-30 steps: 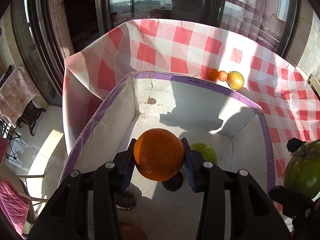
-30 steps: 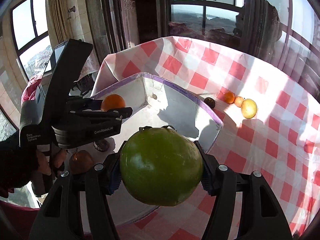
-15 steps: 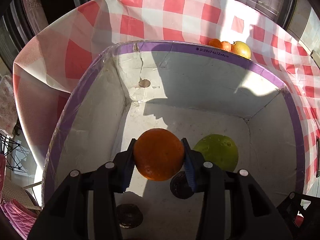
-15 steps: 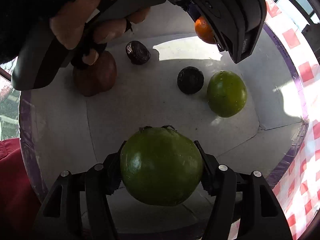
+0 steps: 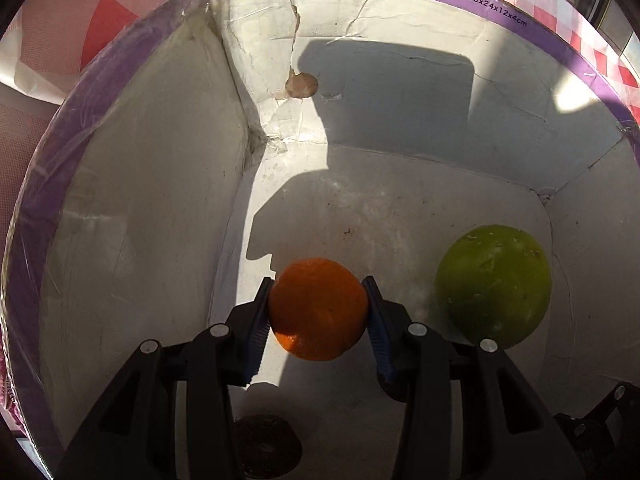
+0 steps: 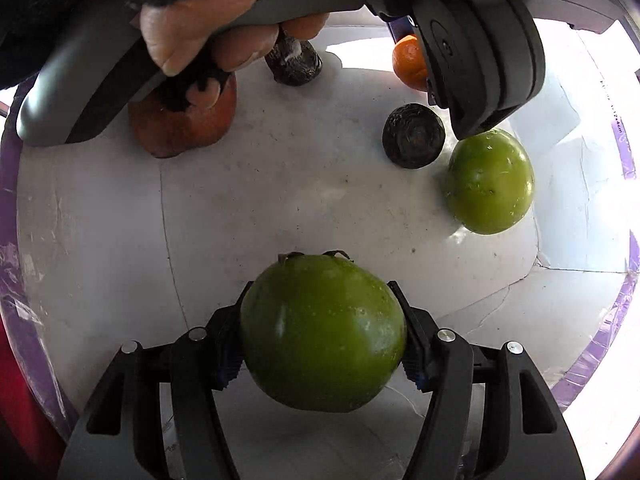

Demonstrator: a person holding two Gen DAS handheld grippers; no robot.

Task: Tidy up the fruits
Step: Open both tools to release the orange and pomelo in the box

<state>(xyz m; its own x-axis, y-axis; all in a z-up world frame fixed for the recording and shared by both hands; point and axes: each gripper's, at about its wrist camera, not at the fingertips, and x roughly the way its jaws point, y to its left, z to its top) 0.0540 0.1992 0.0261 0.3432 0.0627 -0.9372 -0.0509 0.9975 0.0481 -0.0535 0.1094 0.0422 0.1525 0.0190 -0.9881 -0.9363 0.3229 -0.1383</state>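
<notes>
My left gripper [image 5: 318,308] is shut on an orange [image 5: 318,309] and holds it low inside the white box [image 5: 120,208] with the purple rim. The orange also shows in the right wrist view [image 6: 409,62], partly behind the left gripper's body. My right gripper [image 6: 322,334] is shut on a large green fruit [image 6: 322,334] just above the box floor [image 6: 304,200]. A second green fruit [image 5: 494,304] lies on the floor to the right of the orange; it also shows in the right wrist view [image 6: 490,182].
Two dark wrinkled fruits [image 6: 413,136] [image 6: 294,62] and a brown-red fruit [image 6: 182,128] lie on the box floor. One dark fruit [image 5: 266,446] sits under my left gripper. The person's hand [image 6: 200,32] holds the left gripper. The red-checked cloth [image 5: 108,16] surrounds the box.
Both grippers have dropped from above the table down into the box, each keeping its fruit. The box floor and walls now fill both views.
</notes>
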